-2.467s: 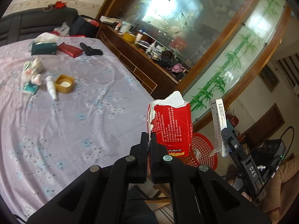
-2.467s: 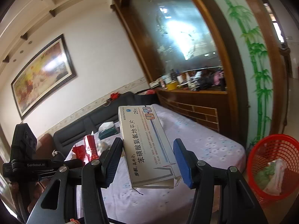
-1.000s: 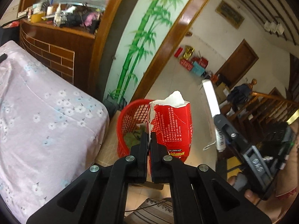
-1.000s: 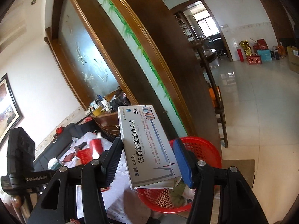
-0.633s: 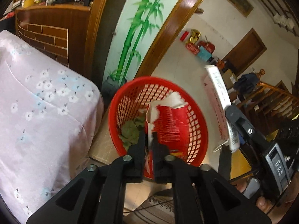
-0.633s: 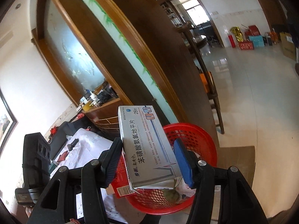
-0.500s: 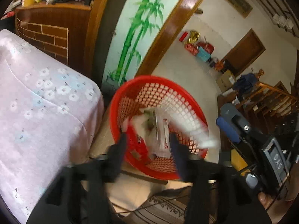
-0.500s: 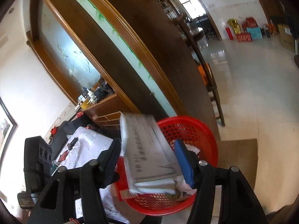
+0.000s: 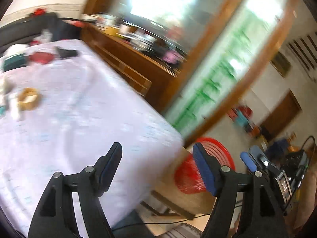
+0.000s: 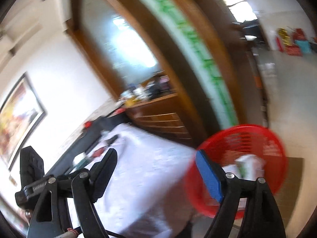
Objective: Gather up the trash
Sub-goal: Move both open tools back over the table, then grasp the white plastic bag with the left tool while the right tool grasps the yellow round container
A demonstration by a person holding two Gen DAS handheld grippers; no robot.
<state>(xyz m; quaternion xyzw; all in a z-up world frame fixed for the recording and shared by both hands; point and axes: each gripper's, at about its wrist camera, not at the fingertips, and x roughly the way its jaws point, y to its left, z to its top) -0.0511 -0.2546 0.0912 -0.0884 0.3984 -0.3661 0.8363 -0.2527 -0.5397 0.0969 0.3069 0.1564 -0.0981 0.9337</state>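
Note:
Both views are blurred by motion. My left gripper [image 9: 157,160] is open and empty above the bed's near corner. My right gripper [image 10: 155,167] is open and empty too; it also shows at the right of the left wrist view [image 9: 255,164]. The red mesh basket [image 10: 255,136] stands on the floor past the bed corner, with white and red trash [image 10: 247,162] inside; it also shows in the left wrist view [image 9: 214,144]. On the bed [image 9: 79,123] at the far left lie a yellow round tin [image 9: 27,98], a red packet [image 9: 40,56] and a green box [image 9: 13,63].
A wooden cabinet [image 9: 126,63] with clutter on top runs along the bed's far side. A bamboo-painted glass panel [image 9: 214,75] in a wooden frame stands behind the basket. Tiled floor [image 10: 287,83] opens to the right. A black sofa [image 9: 29,23] is beyond the bed.
Both grippers have opened and dropped the red carton and the white medicine box into the basket. Both have then swung back left toward the bed.

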